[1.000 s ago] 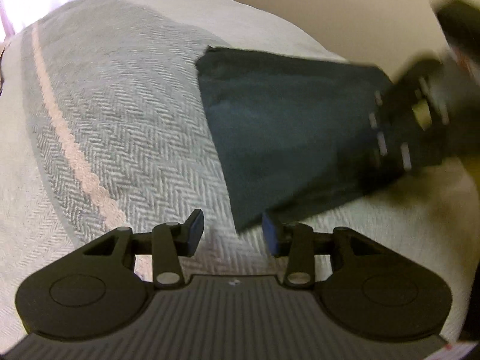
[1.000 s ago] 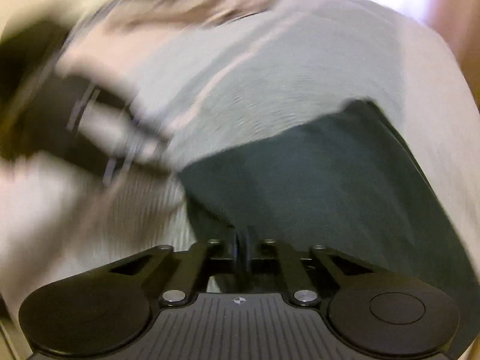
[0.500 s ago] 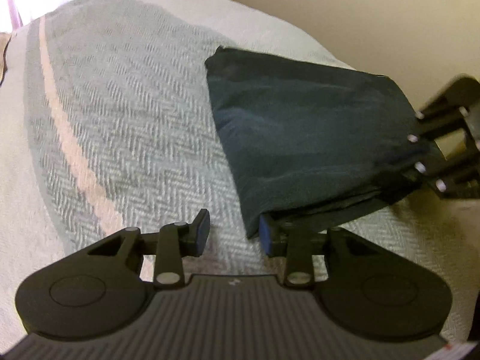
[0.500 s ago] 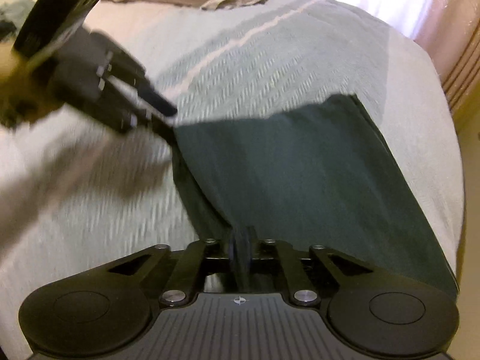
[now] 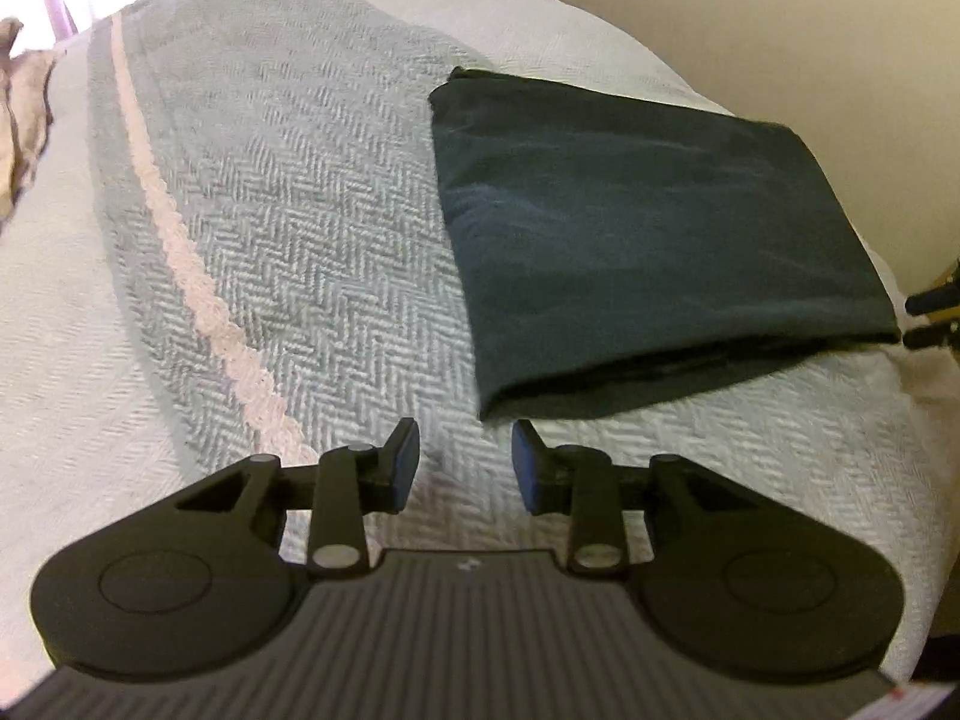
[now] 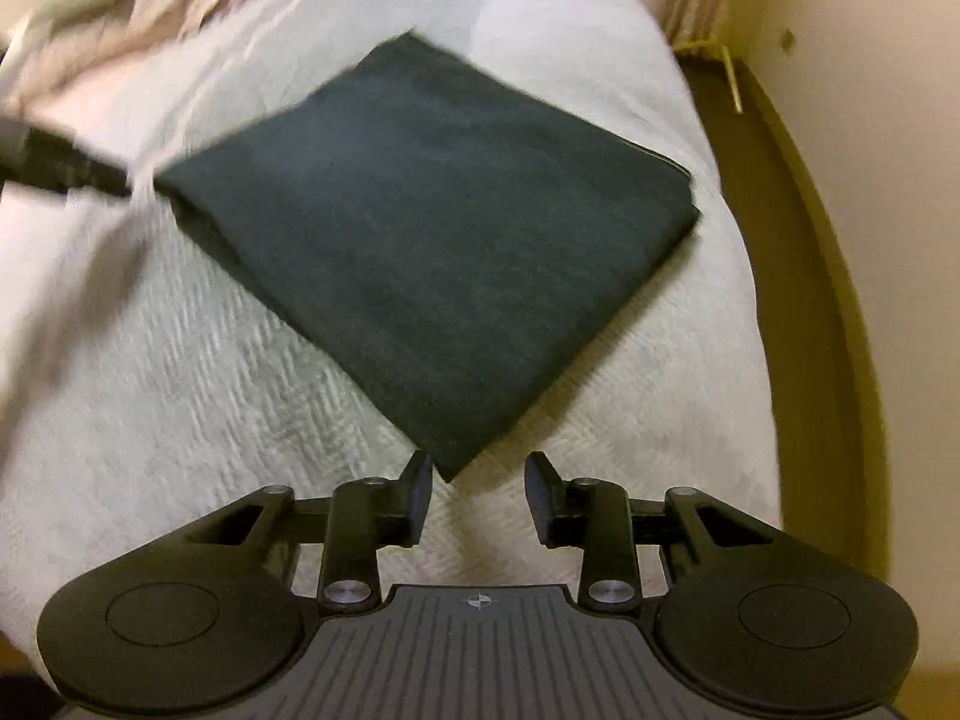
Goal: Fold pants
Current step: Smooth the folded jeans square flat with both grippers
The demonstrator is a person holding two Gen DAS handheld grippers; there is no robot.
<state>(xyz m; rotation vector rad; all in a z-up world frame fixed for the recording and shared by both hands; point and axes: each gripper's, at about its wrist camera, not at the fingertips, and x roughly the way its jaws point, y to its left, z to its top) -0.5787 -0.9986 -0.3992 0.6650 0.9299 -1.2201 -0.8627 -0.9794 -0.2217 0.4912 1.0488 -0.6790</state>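
Observation:
The dark pants [image 5: 648, 228] lie folded into a flat rectangle on the bed, seen in the left wrist view at centre right and in the right wrist view as a diamond shape [image 6: 438, 228]. My left gripper [image 5: 463, 462] is open, just short of the fold's near left corner, with nothing between its fingers. My right gripper [image 6: 480, 486] is open too, its fingers either side of the near corner tip but pulled back from it. The right gripper's fingertips [image 5: 930, 318] peek in at the left view's right edge. The left gripper shows as a dark blur [image 6: 60, 171] at the pants' left corner.
A herringbone bedspread [image 5: 270, 252] with a grey band and a pale pink stripe covers the bed. Crumpled beige fabric [image 5: 18, 120] lies at the far left. A beige wall [image 5: 780, 30] stands behind the pants, and a dark wooden bed frame [image 6: 798, 312] runs along the right.
The right gripper let go of the pants, opened and pulled back. The left gripper also drew back from the near corner. The pants now rest flat.

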